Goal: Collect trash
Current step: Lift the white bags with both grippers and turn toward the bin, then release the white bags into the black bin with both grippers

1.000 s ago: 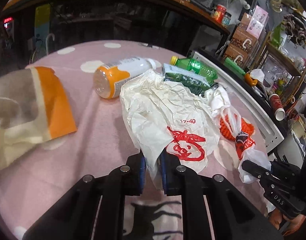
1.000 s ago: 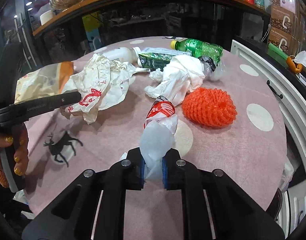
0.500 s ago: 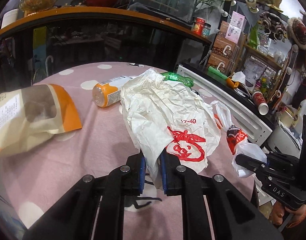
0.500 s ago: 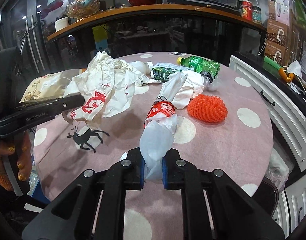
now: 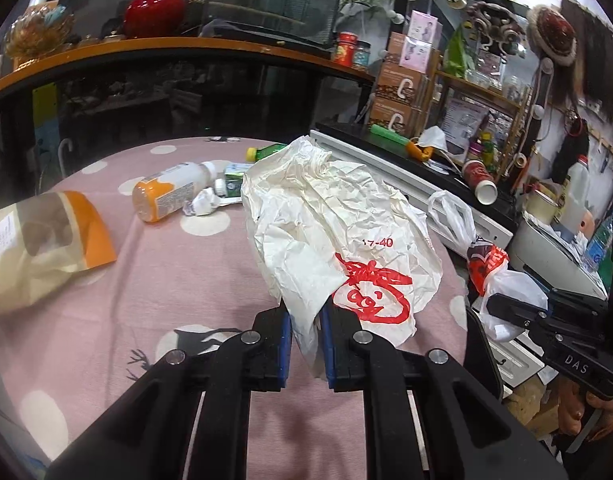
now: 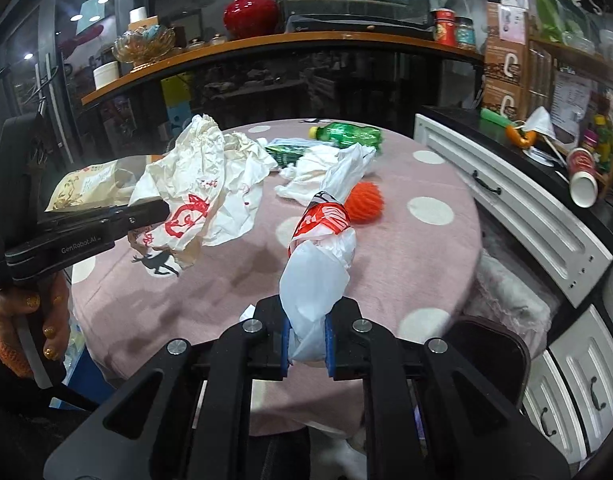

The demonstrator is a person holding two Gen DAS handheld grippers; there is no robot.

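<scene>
Your left gripper (image 5: 306, 344) is clamped on the crumpled paper bag (image 5: 338, 232), your right gripper (image 6: 306, 340) on the twisted plastic bag (image 6: 318, 264). Both look light and floppy (the plastic probably slippery), so keep pinching the bunched ends.

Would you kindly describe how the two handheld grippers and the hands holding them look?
Both the left gripper and right gripper are matte black, with angular linkage arms, silver pivot screws and blue pads. White lettering marks their sides: "GenRobot.AI" on the left, "DAS" on the right. The left hand shows gold glitter nail polish and an orange knitted cuff.
</scene>
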